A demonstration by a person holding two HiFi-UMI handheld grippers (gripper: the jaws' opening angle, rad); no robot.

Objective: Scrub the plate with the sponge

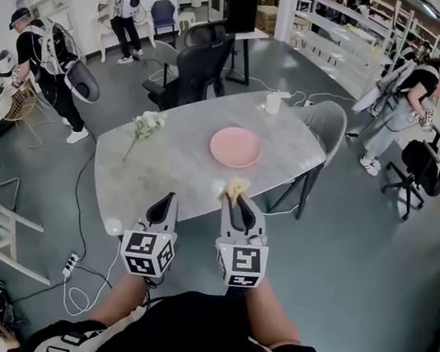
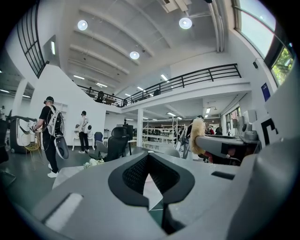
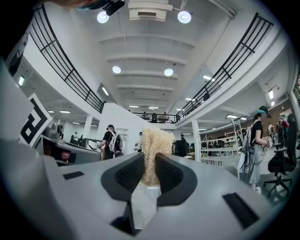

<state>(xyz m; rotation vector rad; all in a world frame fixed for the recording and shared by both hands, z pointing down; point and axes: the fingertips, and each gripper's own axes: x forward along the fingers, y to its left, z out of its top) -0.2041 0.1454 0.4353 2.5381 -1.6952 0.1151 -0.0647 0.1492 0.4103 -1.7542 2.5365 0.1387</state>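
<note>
A round pink plate (image 1: 236, 147) lies on the grey marble table (image 1: 172, 163), right of its middle. My right gripper (image 1: 236, 197) hovers over the table's near edge, short of the plate, shut on a pale fibrous sponge (image 1: 237, 186). In the right gripper view the sponge (image 3: 153, 154) stands upright, pinched between the two dark pads of my right gripper (image 3: 149, 164). My left gripper (image 1: 168, 201) is beside it on the left, jaws shut and holding nothing. In the left gripper view my left gripper (image 2: 149, 158) has its pads meeting, and the sponge (image 2: 197, 136) shows at the right.
A sprig of white flowers (image 1: 146, 125) lies on the table's left part and a white cup (image 1: 272, 102) stands at its far edge. A black office chair (image 1: 201, 63) and a grey chair (image 1: 329, 124) stand behind the table. Several people stand around the room.
</note>
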